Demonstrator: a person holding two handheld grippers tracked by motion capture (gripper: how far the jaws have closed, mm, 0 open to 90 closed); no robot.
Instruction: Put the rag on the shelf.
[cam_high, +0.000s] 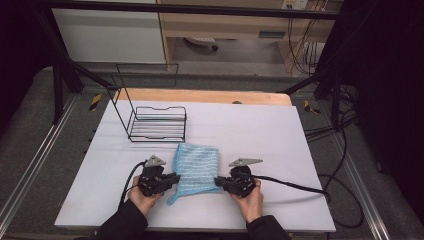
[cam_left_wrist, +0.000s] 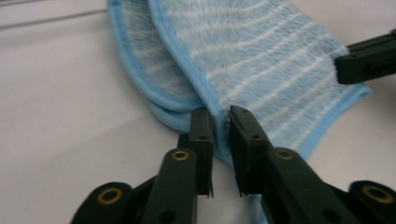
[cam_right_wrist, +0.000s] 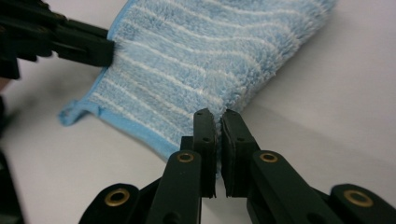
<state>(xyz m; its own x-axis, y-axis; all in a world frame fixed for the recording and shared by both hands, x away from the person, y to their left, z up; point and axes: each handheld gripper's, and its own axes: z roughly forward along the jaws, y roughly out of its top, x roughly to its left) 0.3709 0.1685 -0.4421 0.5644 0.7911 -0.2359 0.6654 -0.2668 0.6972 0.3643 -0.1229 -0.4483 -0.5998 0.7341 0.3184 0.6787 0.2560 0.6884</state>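
Note:
A light blue cloth with white stripes (cam_high: 196, 167) lies folded on the white table sheet (cam_high: 280, 145), near the front. My left gripper (cam_high: 176, 179) sits at its left edge and my right gripper (cam_high: 218, 181) at its right edge, each held in a hand. In the left gripper view the cloth (cam_left_wrist: 261, 51) has its blue hem pinched between the nearly closed jaws of my left gripper (cam_left_wrist: 222, 114). In the right gripper view my right gripper (cam_right_wrist: 218, 116) is shut on the fluffy folded edge of the cloth (cam_right_wrist: 201, 51). A loose corner trails toward the table's front.
A black wire rack (cam_high: 157, 124) with a tall back frame stands behind the cloth at the left. Black cables (cam_high: 345, 200) run off the table's right side. A wooden strip (cam_high: 200, 95) borders the far edge.

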